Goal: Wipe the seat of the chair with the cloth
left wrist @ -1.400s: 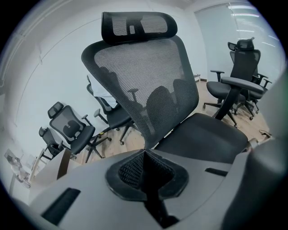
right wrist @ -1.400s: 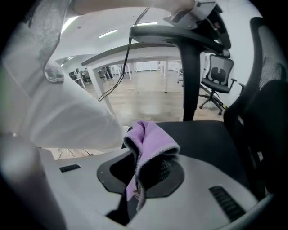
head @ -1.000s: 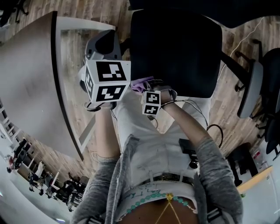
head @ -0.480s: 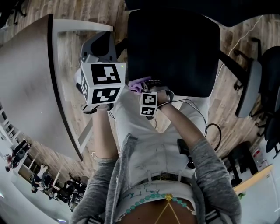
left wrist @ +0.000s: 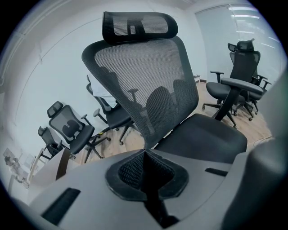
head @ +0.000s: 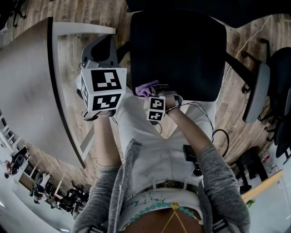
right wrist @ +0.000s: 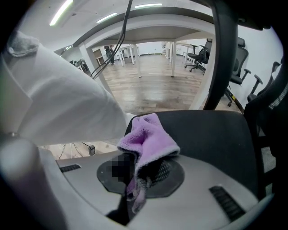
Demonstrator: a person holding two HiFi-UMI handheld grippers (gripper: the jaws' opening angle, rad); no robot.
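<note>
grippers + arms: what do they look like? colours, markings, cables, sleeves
Left gripper and right gripper: pale grey bodies, black textured pads, each with a white cube of black square markers. Thin black cable at the right one. Grey sleeves.

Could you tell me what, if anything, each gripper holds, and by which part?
The right gripper pinches the purple cloth by a bunched fold; the rest sticks out ahead. The left gripper is shut, empty.

Even, diffuse indoor light is supplied by ceiling strips; the seat is rendered almost black. Strong fisheye curvature is seen throughout, with dark corner vignetting and blurred near surfaces in both gripper views.
</note>
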